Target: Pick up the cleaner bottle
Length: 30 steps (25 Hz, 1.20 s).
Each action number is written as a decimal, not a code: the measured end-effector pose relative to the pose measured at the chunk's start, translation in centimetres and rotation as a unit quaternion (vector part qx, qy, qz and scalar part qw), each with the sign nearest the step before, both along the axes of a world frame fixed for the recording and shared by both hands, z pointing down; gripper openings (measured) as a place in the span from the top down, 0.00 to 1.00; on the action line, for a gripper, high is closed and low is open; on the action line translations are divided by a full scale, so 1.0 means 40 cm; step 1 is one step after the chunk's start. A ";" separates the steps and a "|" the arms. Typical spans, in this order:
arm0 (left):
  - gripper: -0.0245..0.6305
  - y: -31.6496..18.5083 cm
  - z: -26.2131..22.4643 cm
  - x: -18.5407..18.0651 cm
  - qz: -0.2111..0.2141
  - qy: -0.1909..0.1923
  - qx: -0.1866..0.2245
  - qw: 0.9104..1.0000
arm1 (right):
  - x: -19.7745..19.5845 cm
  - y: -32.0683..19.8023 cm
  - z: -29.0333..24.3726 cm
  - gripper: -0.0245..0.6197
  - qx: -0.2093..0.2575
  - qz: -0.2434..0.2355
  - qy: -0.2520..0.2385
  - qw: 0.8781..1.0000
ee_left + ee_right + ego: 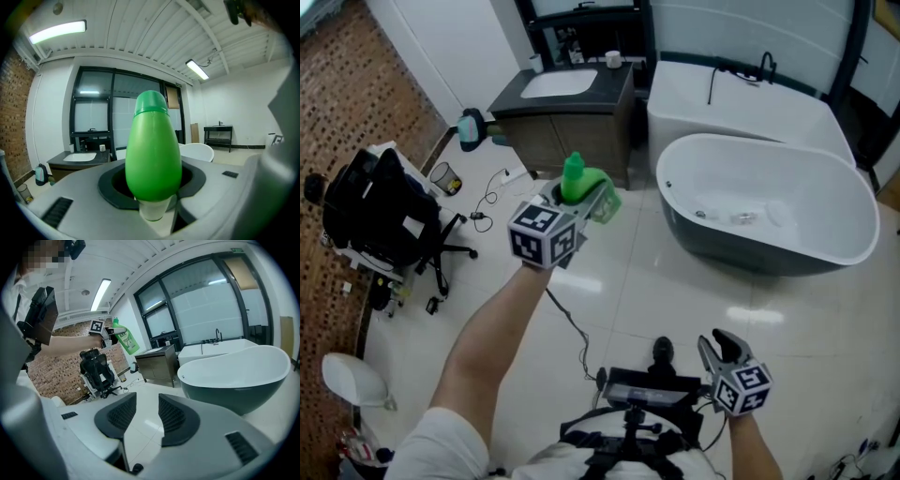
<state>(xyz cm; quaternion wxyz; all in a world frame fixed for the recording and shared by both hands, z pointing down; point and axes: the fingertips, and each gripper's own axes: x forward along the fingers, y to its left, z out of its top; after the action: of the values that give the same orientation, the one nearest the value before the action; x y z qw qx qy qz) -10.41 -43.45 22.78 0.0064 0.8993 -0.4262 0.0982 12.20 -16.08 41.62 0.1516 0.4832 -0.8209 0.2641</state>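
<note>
The green cleaner bottle is held up in the air in my left gripper, which is shut on it. In the left gripper view the bottle fills the middle, cap end pointing away, its body wedged between the dark pads. The right gripper view shows the same bottle raised at arm's length at the left, above the floor. My right gripper hangs low near my body, its jaws open with only bare floor between them.
A dark-sided white bathtub stands to the right, a second white tub behind it. A vanity with a sink is at the back. A black office chair and cables lie at the left on the tiled floor.
</note>
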 end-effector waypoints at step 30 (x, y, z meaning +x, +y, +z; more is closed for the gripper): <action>0.71 0.224 -0.191 -0.074 -0.014 0.090 0.083 0.992 | -0.042 0.033 -0.109 0.72 0.041 0.011 -0.010 0.999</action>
<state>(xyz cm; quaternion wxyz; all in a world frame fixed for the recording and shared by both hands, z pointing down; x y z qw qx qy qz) -13.39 -34.49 15.12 -0.0286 0.8957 -0.4433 -0.0193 10.54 -14.75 37.28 0.1207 0.4957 -0.8268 0.2368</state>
